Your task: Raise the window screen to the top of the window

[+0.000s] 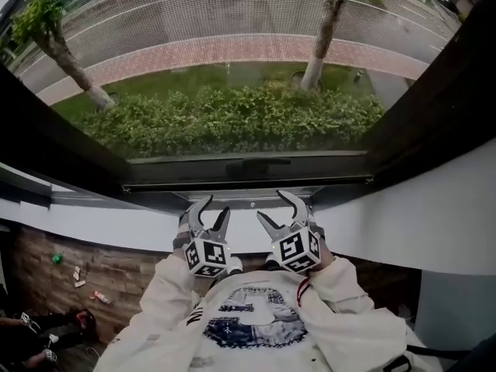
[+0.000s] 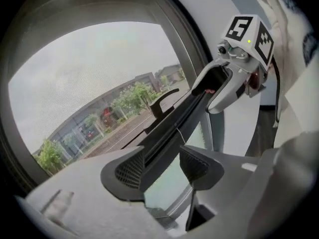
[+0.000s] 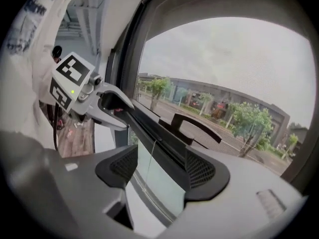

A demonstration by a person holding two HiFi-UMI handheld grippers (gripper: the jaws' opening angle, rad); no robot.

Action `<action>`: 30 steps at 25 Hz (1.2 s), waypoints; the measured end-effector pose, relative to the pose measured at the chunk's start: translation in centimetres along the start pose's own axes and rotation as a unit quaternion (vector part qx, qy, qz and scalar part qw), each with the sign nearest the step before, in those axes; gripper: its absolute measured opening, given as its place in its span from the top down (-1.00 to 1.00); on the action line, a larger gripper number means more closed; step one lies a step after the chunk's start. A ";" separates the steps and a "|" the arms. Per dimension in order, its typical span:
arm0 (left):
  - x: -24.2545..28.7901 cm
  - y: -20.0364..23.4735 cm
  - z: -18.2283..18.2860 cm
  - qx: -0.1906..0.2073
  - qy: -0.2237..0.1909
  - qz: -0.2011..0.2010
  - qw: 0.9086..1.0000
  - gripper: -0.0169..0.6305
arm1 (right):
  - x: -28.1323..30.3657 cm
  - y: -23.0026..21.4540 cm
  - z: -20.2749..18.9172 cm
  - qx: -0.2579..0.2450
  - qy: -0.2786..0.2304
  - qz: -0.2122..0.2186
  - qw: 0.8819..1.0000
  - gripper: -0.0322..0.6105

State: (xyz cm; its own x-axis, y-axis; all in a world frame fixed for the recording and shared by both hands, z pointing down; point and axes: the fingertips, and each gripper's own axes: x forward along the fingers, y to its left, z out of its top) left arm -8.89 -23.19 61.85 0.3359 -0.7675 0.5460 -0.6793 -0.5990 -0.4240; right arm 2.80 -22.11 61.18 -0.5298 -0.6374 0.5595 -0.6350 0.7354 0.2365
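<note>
We hold both tongs up in the lower middle of the frame, side by side and close together. The left tongs (image 1: 217, 206) have their jaws wide apart, and so do the right tongs (image 1: 271, 205). In each gripper view the long dark bottom rail (image 1: 248, 178) of the fine grey mesh window screen (image 1: 248, 22) shows in the gap between the jaws, with no pad clamped on it. The rail sits low, along the foot of the window opening at mid-frame. The mesh stretches above it over the green hedge (image 1: 232, 118) outside.
</note>
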 end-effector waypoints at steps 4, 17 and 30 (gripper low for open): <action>0.8 0.2 -1.6 0.071 0.016 0.000 0.997 0.25 | 1.5 0.2 -1.7 -0.072 0.030 -0.012 0.997 -0.01; 3.3 2.3 -3.8 0.133 0.063 0.006 0.989 0.25 | 2.9 -2.4 -3.9 -0.152 0.085 -0.047 0.984 -0.01; 4.1 2.4 -4.6 0.201 0.072 0.041 0.976 0.25 | 3.8 -3.2 -5.7 -0.213 0.117 -0.091 0.966 -0.01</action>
State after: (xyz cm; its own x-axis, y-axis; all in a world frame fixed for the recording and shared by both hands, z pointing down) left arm -12.08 -26.70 66.39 0.1771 -0.7939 0.5817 -0.3797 -0.6004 -0.7038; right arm 6.04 -25.51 67.08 -0.2574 -0.7326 0.6301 -0.3910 0.6753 0.6254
